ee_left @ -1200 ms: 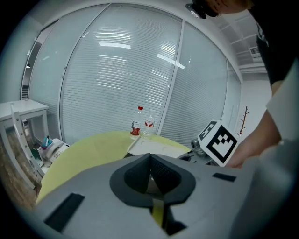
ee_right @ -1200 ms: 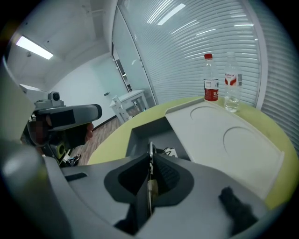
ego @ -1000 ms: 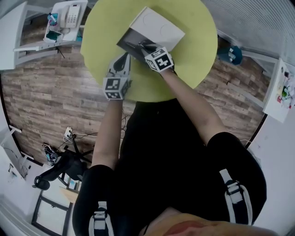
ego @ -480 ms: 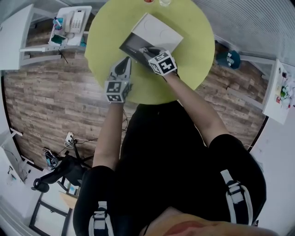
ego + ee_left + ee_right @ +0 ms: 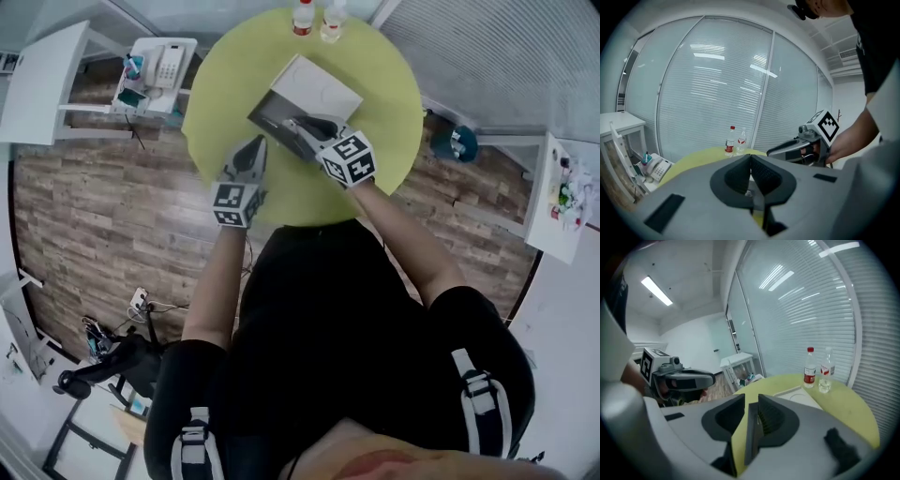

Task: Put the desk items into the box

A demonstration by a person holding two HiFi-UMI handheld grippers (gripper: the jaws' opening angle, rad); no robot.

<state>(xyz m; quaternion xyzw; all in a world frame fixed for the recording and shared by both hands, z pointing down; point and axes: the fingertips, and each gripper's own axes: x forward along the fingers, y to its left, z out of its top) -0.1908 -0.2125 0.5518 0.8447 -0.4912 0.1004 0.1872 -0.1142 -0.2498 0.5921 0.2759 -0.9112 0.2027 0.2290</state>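
Head view is showing the box [image 5: 314,89] sitting near the middle of the round counter [image 5: 398,103], with its dark opening facing the near-left edge. I am seeing no loose desk items lying on the bare counter around it. Only a red-labelled bottle [image 5: 302,17] and a clear bottle [image 5: 331,21] are standing at the far edge. So I am judging the packing to be done or nearly so. I cannot make out what is lying inside the box, and it is unclear whether the bottles count.

My right gripper [image 5: 300,126] is hovering just over the box's opening with its jaws a narrow way apart and nothing between them; they have just been opening. My left gripper [image 5: 250,152] is hanging beside the box, towards the near-left edge, with its jaws pressed together and empty.

Compared with a second ago, my right gripper is no longer reaching down into the opening. Both grippers are sitting higher and clear of the box. The box is keeping its place, and the far edge with the bottles is now coming into sight.
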